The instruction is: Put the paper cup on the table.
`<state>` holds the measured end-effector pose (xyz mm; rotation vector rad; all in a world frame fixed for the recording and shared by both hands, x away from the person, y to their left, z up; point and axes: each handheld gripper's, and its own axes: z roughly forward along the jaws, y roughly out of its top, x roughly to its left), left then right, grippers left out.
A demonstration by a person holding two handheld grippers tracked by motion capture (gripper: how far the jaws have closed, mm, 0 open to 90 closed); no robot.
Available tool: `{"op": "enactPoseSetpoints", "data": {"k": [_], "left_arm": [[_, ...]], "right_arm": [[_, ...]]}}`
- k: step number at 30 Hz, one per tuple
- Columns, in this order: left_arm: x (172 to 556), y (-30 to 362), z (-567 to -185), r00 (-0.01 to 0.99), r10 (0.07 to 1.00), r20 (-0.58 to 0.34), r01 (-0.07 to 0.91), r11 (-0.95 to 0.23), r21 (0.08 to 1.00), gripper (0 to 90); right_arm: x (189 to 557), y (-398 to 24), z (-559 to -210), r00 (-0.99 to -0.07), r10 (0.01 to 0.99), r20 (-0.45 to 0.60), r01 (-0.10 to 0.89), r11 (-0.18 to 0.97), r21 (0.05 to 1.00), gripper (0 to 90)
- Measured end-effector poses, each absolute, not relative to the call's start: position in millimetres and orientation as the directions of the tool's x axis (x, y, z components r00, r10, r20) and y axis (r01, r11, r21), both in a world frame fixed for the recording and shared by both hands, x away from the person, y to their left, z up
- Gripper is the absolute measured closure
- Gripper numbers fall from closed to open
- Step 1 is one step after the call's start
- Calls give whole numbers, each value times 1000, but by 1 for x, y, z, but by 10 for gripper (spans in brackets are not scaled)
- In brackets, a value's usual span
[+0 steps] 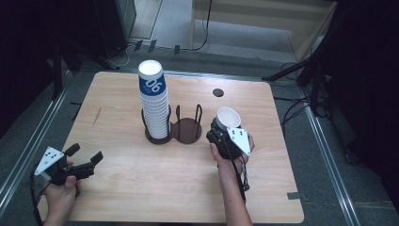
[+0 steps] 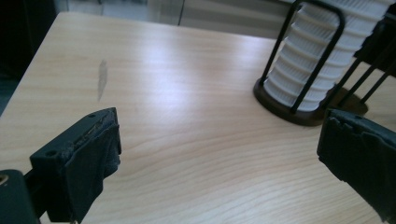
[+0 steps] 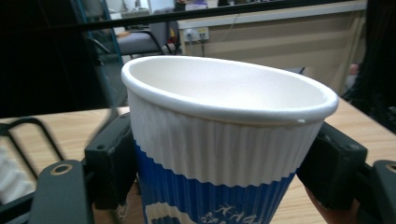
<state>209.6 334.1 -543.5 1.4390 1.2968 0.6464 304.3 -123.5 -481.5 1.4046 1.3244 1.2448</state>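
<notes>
Right fingers: my right gripper [image 1: 225,136] sat right of centre in the high view, its two fingers [image 3: 112,163] pressed against opposite sides of a single paper cup [image 3: 224,144], one to each flank.
Cup held: upright, mouth up, white ribbed band above a blue printed lower part; I judged the side grip kept the rim free for nesting.
Left fingers: my left gripper [image 1: 75,162] hovered at lower left, fingers [image 2: 84,158] spread wide with nothing between them, apparently in reserve.
Holder: one dark wire holder [image 1: 181,127] stood at centre of the surface [image 1: 141,188], with two round bays.
Stack: one tall stack of cups [image 1: 154,101] filled the left bay, kept straight by the wire loops.
Free bay: the right bay was empty, just left of the held cup.
Count: two grippers, one loose cup, one stack, one holder; cups in the stack too many to count exactly.
</notes>
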Motion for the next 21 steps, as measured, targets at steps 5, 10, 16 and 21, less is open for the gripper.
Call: {"op": "enactPoseSetpoints", "data": {"k": [5, 10, 16, 21], "left_arm": [[211, 336, -547, 271, 925, -266, 383, 150, 911, 3], [212, 336, -550, 290, 914, -284, 393, 157, 906, 3], [211, 336, -551, 297, 910, -290, 388, 162, 907, 3], [210, 338, -551, 306, 903, -301, 373, 177, 911, 3]], "right_arm": [[318, -131, -487, -40, 996, 79, 180, -71, 981, 219], [333, -137, -493, -36, 996, 78, 197, -70, 978, 218], [347, -142, -497, -32, 995, 99, 217, -90, 972, 218], [360, -140, -502, -37, 997, 62, 229, -51, 972, 217]]}}
